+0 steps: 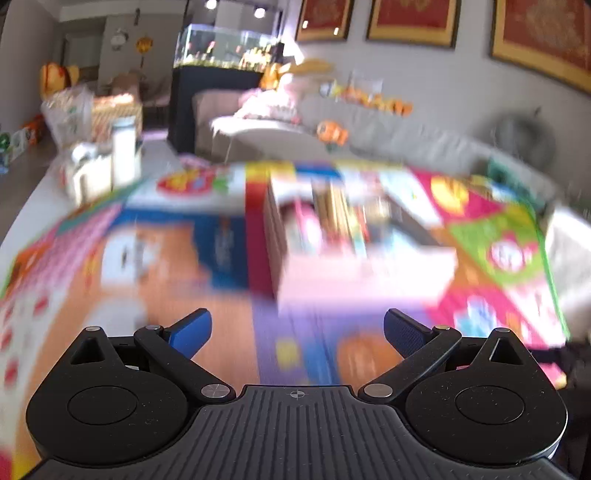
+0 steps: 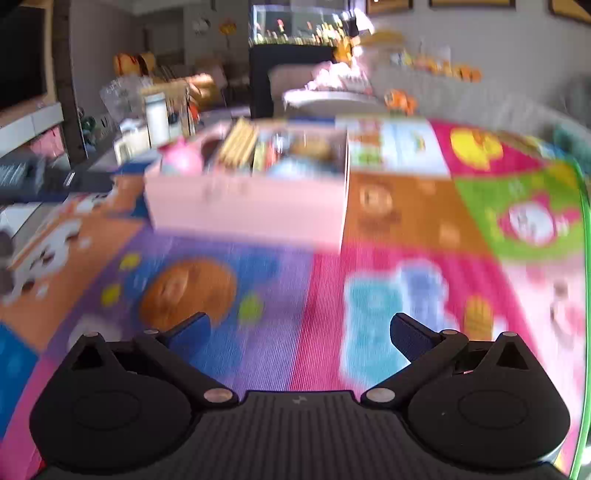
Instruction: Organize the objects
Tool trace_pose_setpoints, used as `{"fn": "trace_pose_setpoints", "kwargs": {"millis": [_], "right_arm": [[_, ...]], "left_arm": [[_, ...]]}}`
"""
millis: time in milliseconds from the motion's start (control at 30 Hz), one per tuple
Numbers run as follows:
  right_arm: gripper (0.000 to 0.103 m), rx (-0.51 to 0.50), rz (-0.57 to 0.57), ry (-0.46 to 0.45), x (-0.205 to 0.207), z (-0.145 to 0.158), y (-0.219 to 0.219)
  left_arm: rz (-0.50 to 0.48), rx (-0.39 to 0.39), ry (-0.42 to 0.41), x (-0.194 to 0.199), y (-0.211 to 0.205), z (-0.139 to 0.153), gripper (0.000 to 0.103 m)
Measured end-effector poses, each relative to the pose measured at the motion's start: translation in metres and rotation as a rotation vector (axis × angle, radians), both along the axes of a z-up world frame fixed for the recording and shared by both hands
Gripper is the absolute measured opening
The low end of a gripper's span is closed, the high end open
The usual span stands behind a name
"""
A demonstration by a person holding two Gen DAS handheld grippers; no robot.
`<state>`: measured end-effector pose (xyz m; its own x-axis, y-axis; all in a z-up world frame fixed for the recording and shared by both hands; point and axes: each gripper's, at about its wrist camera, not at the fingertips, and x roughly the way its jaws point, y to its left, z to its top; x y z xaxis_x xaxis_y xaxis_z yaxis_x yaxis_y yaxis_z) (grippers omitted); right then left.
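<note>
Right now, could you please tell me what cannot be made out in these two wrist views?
- Pink box contents, both views: motion blur smears them; only a pink round thing and yellowish sticks are guessable.
- Mat prints: blurred.
- White containers, left view: labels unreadable.
- Left gripper and right gripper: open, empty; fingertips partly visible only.

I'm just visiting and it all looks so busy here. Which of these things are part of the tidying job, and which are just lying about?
Part of the job:
- pink box with blurred items inside
- left gripper, open, empty
- right gripper, open, empty

Just lying about:
- colourful play mat under the box
- fish tank
- sofa
- white bottle
- framed pictures
</note>
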<state>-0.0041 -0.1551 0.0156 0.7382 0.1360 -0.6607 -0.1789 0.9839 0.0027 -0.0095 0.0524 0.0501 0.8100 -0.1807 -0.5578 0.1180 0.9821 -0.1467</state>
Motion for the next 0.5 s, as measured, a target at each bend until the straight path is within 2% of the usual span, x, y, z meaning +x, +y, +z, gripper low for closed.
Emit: {"fn": "trace_pose_setpoints", "kwargs": {"millis": [100, 133, 233, 400, 500], "right_arm": [[0.103, -0.005, -0.051, 0.058, -0.016, -0.015, -0.002], [0.103, -0.003, -0.065, 0.036, -0.02, -0.014, -0.003], [0.103, -0.005, -0.114, 0.05, -0.018, -0.015, -0.01], [0.103, -0.008, -0.113, 0.01, 0.001, -0.018, -0.007], [0.103, -0.05, -0.084, -0.046, 0.006, -0.02, 0.002]], "left_arm": [[0.02, 0.042, 0.088, -0.018, -0.016, -0.026, 0.102], [0.035, 0.061, 0.112, -0.019, -0.02, -0.035, 0.102], [0.065, 0.168, 0.091, -0.015, -0.032, -0.047, 0.103], [0.11, 0.163, 0.086, 0.001, -0.037, -0.049, 0.103], [0.12, 0.168, 0.085, 0.004, -0.039, -0.051, 0.103]]}}
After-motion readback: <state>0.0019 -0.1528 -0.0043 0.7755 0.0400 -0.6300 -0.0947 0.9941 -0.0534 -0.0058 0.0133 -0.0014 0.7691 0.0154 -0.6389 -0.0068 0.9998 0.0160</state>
